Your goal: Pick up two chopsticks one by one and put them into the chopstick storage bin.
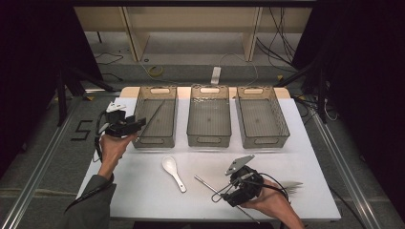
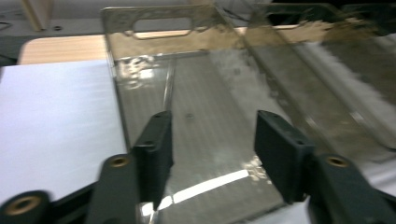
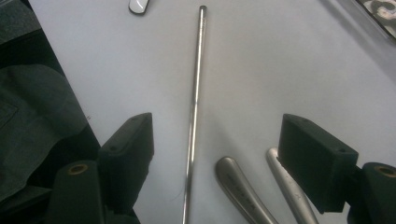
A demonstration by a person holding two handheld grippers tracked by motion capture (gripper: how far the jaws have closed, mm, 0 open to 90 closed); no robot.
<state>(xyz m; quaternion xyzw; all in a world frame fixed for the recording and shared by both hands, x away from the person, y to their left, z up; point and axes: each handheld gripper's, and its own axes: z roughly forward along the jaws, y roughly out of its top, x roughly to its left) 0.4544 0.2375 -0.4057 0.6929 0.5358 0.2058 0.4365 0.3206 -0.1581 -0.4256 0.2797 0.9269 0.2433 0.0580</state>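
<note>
So nearest the person, the right claw [image 1: 228,192] sits low over the front of the white tabletop [image 1: 143,186], jaws spread wide with nothing between them but air. In the right gripper view a thin metal chopstick [image 3: 194,112] runs straight up the gap between the jaws, lying flat on the tabletop, not touched by either one. Two metal utensil handles [image 3: 240,189] lie just beside it, close to the right-hand jaw. A bit further in there's a white ceramic spoon [image 1: 173,172] lying on the tabletop, left of the chopstick. Further back on the left, the left claw [image 1: 138,123] is up at the edge of the left bin [image 1: 155,117], jaws wide apart and empty. A slim stick [image 1: 156,110] leans inside that bin. Beyond that, the middle bin [image 1: 209,115] and right bin [image 1: 261,117] line up along the far side.
</note>
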